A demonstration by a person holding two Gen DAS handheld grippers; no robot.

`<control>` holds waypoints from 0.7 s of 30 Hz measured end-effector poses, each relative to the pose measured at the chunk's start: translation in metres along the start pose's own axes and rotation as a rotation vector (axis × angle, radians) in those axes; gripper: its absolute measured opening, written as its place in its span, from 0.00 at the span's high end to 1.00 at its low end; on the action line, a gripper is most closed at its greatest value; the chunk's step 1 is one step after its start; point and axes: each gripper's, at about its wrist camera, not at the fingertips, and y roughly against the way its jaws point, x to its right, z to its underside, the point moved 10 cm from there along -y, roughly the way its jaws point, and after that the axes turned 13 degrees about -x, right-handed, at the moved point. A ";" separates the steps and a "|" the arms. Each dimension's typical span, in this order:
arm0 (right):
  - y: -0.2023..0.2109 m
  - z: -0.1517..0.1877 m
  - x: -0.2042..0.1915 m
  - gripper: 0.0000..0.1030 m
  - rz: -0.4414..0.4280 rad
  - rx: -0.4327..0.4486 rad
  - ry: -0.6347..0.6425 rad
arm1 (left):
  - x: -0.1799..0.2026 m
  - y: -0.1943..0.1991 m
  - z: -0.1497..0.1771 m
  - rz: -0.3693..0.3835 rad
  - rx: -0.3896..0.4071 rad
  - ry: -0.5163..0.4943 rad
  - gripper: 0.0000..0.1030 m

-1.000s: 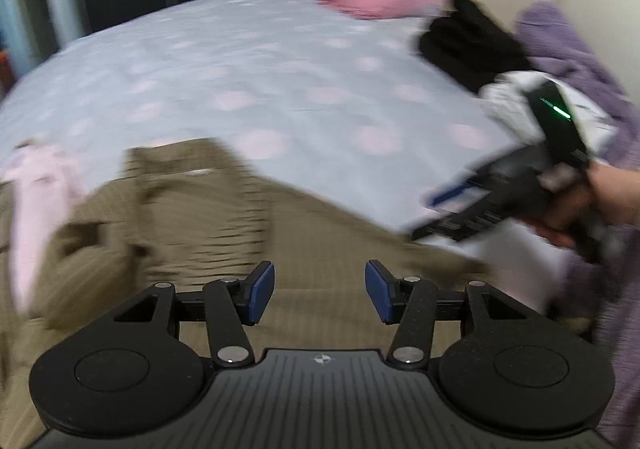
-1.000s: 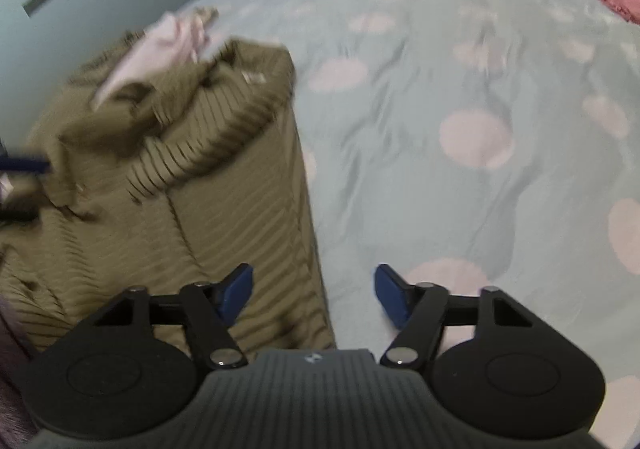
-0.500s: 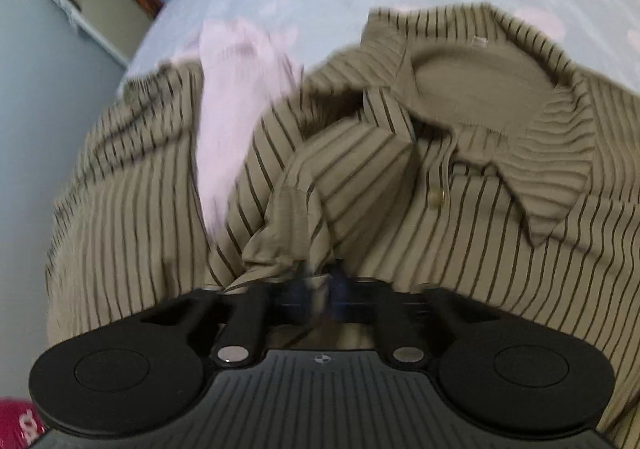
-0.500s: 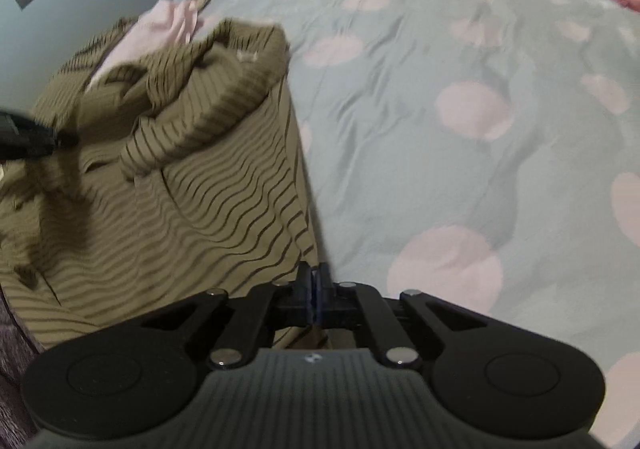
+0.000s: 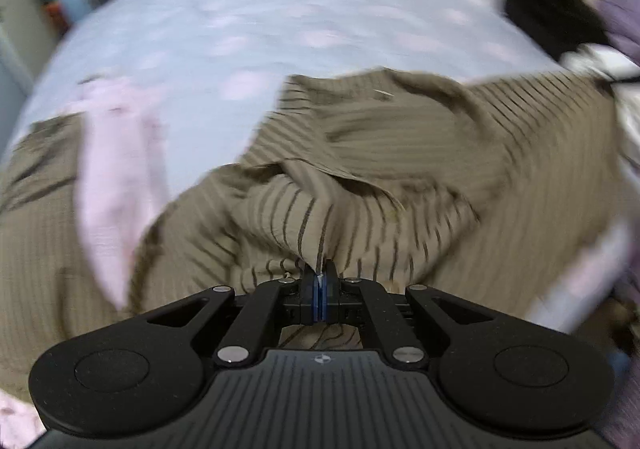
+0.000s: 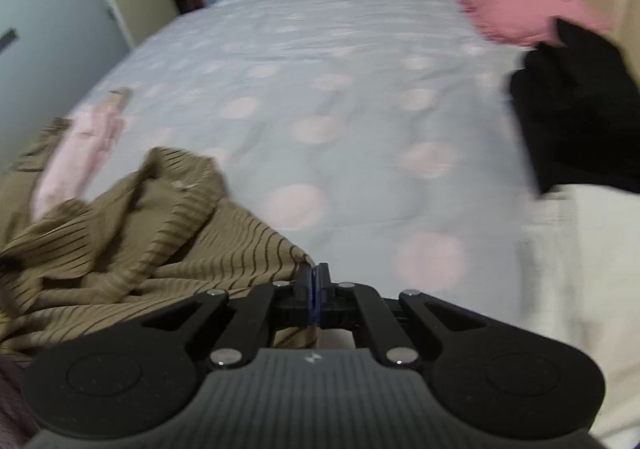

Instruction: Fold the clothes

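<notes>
An olive shirt with dark stripes [image 5: 420, 177] lies crumpled on the bed, collar toward the far side. My left gripper [image 5: 320, 289] is shut on a fold of its fabric near the front placket. My right gripper [image 6: 314, 289] is shut on the shirt's [image 6: 168, 249] right edge. A pale pink garment [image 5: 116, 177] lies over the shirt's left part; it also shows in the right wrist view [image 6: 76, 161].
The bed has a light blue sheet with pink dots [image 6: 320, 89]. A pink pillow [image 6: 520, 5] lies at the far right. A black garment [image 6: 580, 101] and a white one [image 6: 580, 269] lie on the right. Purple fabric [image 5: 624, 17] is beyond them.
Both grippers went from open to shut on the striped shirt. The shirt has since been lifted and pulled, and both views now look across the bed.
</notes>
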 end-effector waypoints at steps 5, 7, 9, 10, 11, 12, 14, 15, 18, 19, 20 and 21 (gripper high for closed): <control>0.005 0.024 0.063 0.98 0.132 -0.068 -0.056 | 0.082 -0.020 0.018 0.152 -0.129 -0.176 1.00; -0.005 0.040 0.073 0.98 0.158 -0.127 -0.059 | 0.096 -0.031 0.022 0.162 -0.172 -0.220 0.99; -0.018 0.052 0.075 0.98 0.165 -0.186 -0.054 | 0.099 -0.035 0.021 0.148 -0.181 -0.230 0.99; -0.025 0.058 0.075 0.98 0.166 -0.216 -0.049 | 0.097 -0.036 0.020 0.159 -0.185 -0.225 0.96; -0.031 0.063 0.075 0.98 0.163 -0.246 -0.039 | 0.093 -0.032 0.017 0.175 -0.182 -0.216 0.94; -0.035 0.068 0.076 0.97 0.160 -0.265 -0.033 | 0.090 -0.028 0.014 0.192 -0.178 -0.206 0.86; -0.041 0.076 0.078 0.91 0.149 -0.305 -0.027 | 0.085 -0.016 0.007 0.215 -0.156 -0.191 0.74; -0.040 0.077 0.079 0.82 0.144 -0.306 -0.029 | 0.078 -0.008 0.002 0.214 -0.130 -0.184 0.68; -0.032 0.071 0.081 0.70 0.124 -0.266 -0.022 | 0.056 0.008 -0.021 0.211 -0.065 -0.144 0.60; -0.029 0.067 0.079 0.69 0.106 -0.246 -0.013 | 0.049 0.012 -0.030 0.210 -0.041 -0.131 0.60; -0.027 0.063 0.077 0.69 0.087 -0.227 -0.004 | 0.040 0.013 -0.039 0.191 -0.019 -0.120 0.60; -0.026 0.058 0.073 0.68 0.064 -0.213 0.005 | 0.032 0.014 -0.048 0.168 0.002 -0.110 0.60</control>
